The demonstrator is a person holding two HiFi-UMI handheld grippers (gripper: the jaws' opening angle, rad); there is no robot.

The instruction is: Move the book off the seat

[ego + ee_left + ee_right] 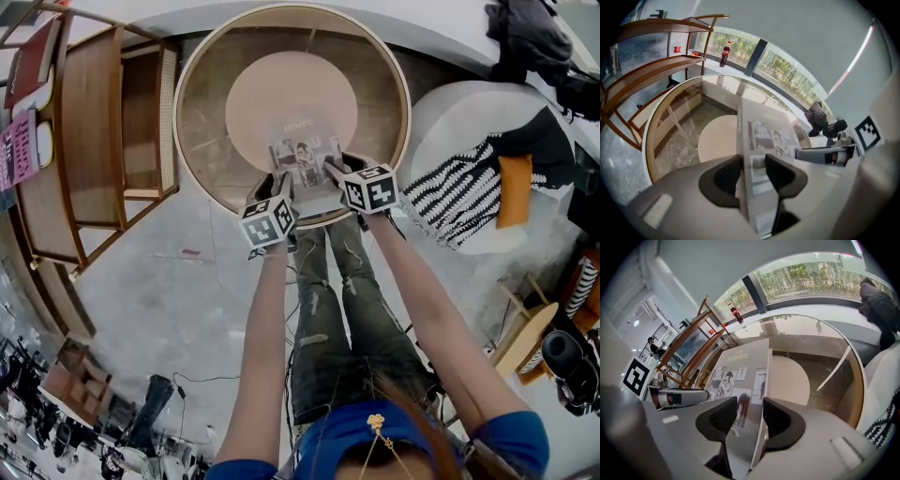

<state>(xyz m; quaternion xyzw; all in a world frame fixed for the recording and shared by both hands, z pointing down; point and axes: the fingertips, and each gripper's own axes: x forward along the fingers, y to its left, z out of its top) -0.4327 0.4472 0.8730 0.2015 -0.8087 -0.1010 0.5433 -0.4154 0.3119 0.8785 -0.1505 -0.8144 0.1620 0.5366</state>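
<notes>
Between the two sets of jaws in the head view, the book (305, 159) lies cover up, its far end reaching out over the round pale seat (281, 94) inside the chair's curved wooden rim (187, 103). The left gripper (279, 185) holds the book's near left corner and the right gripper (336, 171) its near right corner. A wooden shelf (89, 141) stands well off to the left of the left jaws.

In the left gripper view, the left gripper (752, 172) has its jaws closed on the book's (768, 131) left edge, one dark pad on each side. The seat (717, 136) lies ahead and left of the jaws, and the right gripper (825, 153) is across the cover to the right.

In the right gripper view, the right gripper (750, 416) clamps the book's (740, 371) right edge between its jaws. The seat (790, 378) lies ahead and right of them, and the left gripper (679, 397) is to their left.
</notes>
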